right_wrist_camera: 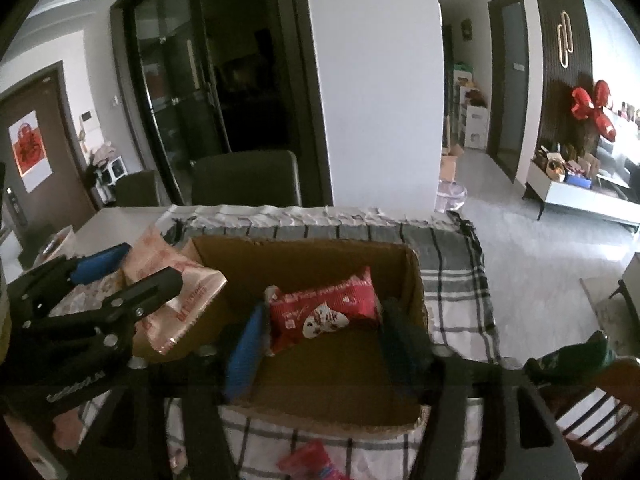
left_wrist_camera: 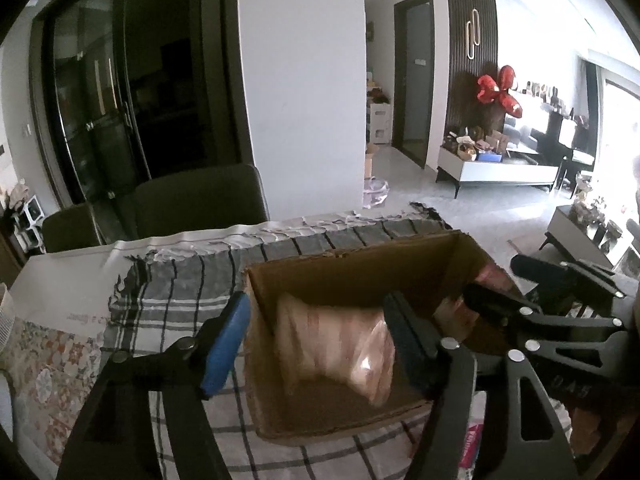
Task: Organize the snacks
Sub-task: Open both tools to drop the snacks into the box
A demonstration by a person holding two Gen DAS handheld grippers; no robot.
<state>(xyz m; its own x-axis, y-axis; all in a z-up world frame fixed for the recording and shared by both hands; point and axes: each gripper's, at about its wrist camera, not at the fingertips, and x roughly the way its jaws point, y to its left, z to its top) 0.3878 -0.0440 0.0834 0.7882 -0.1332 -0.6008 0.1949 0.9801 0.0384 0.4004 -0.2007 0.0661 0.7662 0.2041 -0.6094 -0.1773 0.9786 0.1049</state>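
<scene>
Nearest the lens, lower frame of each wrist view: both grippers' black arms. Left gripper (left_wrist_camera: 316, 340) stands with jaws parted, blue pad at lower left outside the box wall, dark pad inside; the pale pink snack bag (left_wrist_camera: 340, 344) sits blurred between them, no pad pressing it, so released. Right gripper (right_wrist_camera: 324, 344) likewise spread, red snack packet (right_wrist_camera: 324, 310) between the pads and apparently free of both, resting in the cardboard box (right_wrist_camera: 412, 276).

Both packets lie within the box, at frame centre. A further red packet (right_wrist_camera: 312, 460) lies on the checked cloth (right_wrist_camera: 456, 292) at the bottom edge, outside the box; a dark green bag (right_wrist_camera: 568, 356) shows at lower right.

Judgement: the drop-in step looks just complete for both hands. Next move calls for lifting clear of the box walls without snagging the bags, then reaching for the loose red packet.

Beyond: dark chairs (right_wrist_camera: 244, 178), white pillar, glass doors at upper left
</scene>
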